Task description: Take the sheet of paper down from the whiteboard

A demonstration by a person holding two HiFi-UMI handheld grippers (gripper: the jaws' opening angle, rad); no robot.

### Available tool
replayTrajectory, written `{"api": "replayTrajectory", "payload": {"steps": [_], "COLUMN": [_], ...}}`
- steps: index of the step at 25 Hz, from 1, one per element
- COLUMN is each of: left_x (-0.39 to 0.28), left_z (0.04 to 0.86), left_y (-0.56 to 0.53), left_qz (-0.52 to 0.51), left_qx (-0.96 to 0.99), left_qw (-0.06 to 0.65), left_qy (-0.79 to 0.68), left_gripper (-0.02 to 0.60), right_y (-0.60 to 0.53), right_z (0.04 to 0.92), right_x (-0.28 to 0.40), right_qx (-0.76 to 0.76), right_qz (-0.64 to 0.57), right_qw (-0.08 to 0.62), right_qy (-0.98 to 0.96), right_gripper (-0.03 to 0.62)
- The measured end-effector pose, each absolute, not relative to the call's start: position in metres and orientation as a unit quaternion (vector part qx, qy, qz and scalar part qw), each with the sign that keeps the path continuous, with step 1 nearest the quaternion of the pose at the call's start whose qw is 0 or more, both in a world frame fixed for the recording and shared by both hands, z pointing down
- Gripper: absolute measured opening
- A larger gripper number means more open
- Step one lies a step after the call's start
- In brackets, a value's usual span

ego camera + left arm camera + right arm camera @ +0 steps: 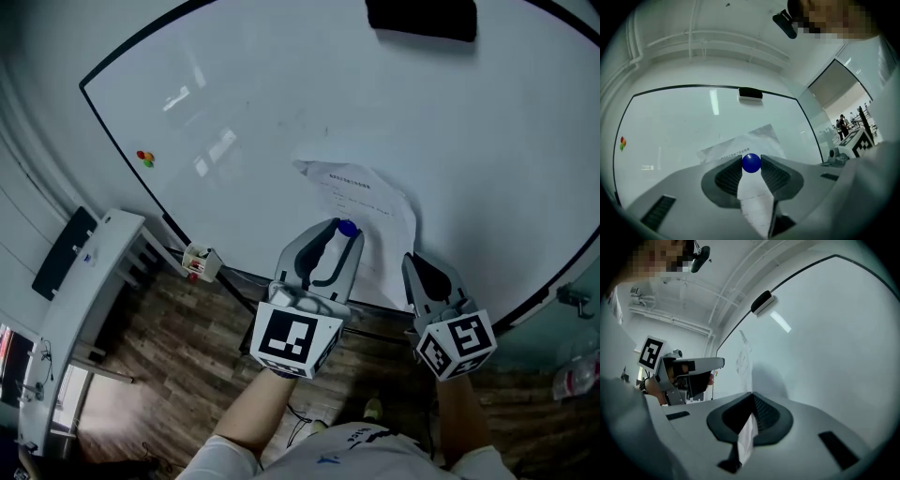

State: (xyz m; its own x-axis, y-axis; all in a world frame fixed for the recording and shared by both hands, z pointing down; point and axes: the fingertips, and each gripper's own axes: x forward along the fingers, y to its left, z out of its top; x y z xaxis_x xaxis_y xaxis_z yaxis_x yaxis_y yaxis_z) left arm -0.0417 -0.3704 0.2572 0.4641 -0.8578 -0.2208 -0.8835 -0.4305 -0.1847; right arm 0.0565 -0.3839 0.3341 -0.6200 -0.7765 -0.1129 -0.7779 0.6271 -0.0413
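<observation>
Head view: sheet of paper (pixel 366 202) hangs crumpled low on the whiteboard (pixel 281 94), right of its centre. Left gripper (pixel 341 231) is clenched on a blue magnet (pixel 347 227) at the sheet's middle. Right gripper (pixel 412 262) pinches the sheet's lower edge, near the whiteboard's bottom rim. Black eraser (pixel 422 19) sits at the whiteboard's top edge.

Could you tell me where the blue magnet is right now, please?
The blue magnet is near the middle of the head view, clamped in the left gripper, in front of the sheet of paper on the whiteboard.
</observation>
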Motion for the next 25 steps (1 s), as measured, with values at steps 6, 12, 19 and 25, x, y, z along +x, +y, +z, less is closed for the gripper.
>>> {"api": "replayTrajectory", "payload": {"steps": [6, 12, 19, 25], "left_x": [-0.086, -0.125, -0.154, -0.171], "left_z": [0.288, 0.315, 0.347, 0.344], "left_y": [-0.33, -0.307, -0.295, -0.292], "left_qz": [0.051, 0.066, 0.061, 0.059], "left_qx": [-0.848, -0.849, -0.844, -0.841], "left_qw": [0.111, 0.073, 0.041, 0.034], "left_qy": [0.516, 0.519, 0.532, 0.537], "left_gripper": [0.13, 0.13, 0.13, 0.13], "right_y": [-0.345, -0.32, -0.303, -0.3], "right_z": [0.351, 0.367, 0.373, 0.372], "right_x": [0.026, 0.004, -0.015, -0.027], "right_qx": [-0.429, -0.429, -0.415, -0.414], "right_qz": [-0.01, -0.025, -0.035, -0.034], "right_qw": [0.044, 0.037, 0.035, 0.019], "right_qy": [0.902, 0.902, 0.909, 0.91], "right_gripper": [0.014, 0.014, 0.014, 0.014]}}
